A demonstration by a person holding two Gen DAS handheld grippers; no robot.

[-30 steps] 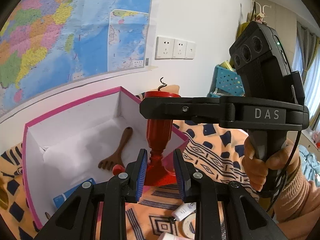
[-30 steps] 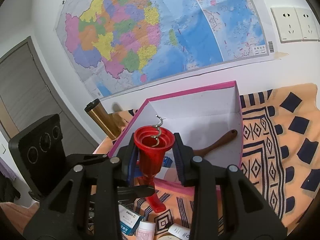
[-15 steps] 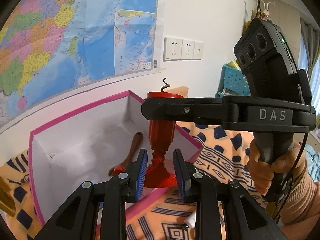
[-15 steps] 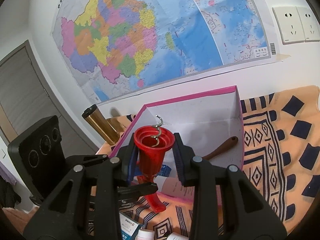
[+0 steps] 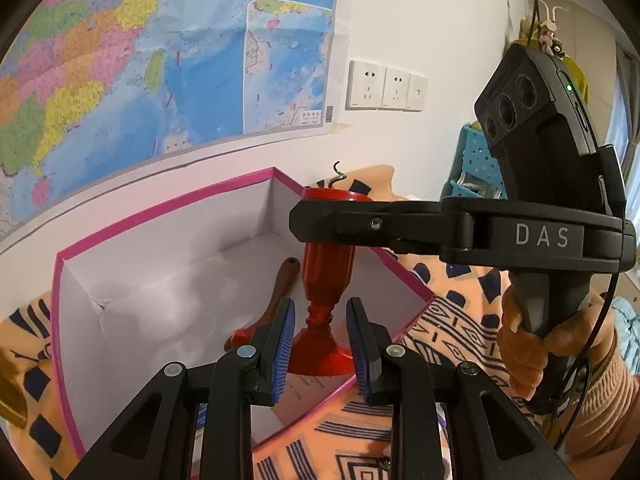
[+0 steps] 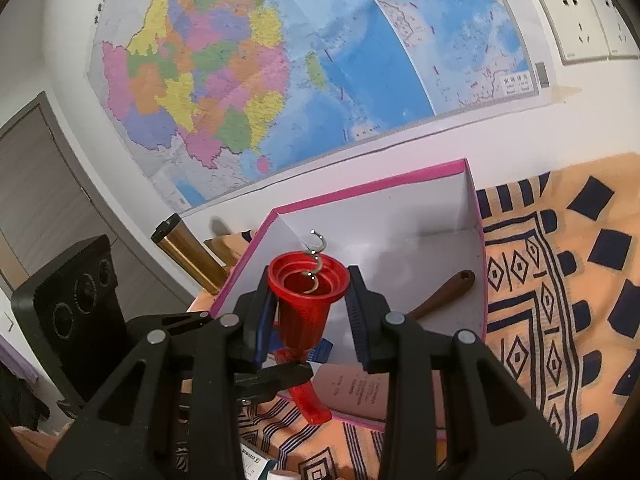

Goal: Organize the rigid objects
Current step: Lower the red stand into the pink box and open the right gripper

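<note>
A red corkscrew (image 6: 306, 304) with a metal spiral pointing up is clamped at its bell end by my right gripper (image 6: 311, 314), held over the front rim of a pink-edged white box (image 6: 360, 194). In the left wrist view the corkscrew (image 5: 326, 276) hangs upside down with its red handle between the blue pads of my left gripper (image 5: 320, 340), which stands open around the handle without clamping it. The right gripper (image 5: 340, 220) crosses that view from the right. The box (image 5: 168, 206) holds a brown wooden fork (image 5: 282, 286).
The wooden fork also shows in the right wrist view (image 6: 444, 294), beside a blue packet (image 6: 322, 350) and a printed leaflet (image 6: 352, 390). A gold flask (image 6: 188, 256) stands left of the box. Small packages (image 6: 252, 460) lie on the patterned orange cloth (image 6: 560, 300). A blue basket (image 5: 476, 160) sits far right.
Both grippers and the corkscrew have moved forward from over the cloth to over the box's front edge. The grip on the corkscrew is unchanged.
</note>
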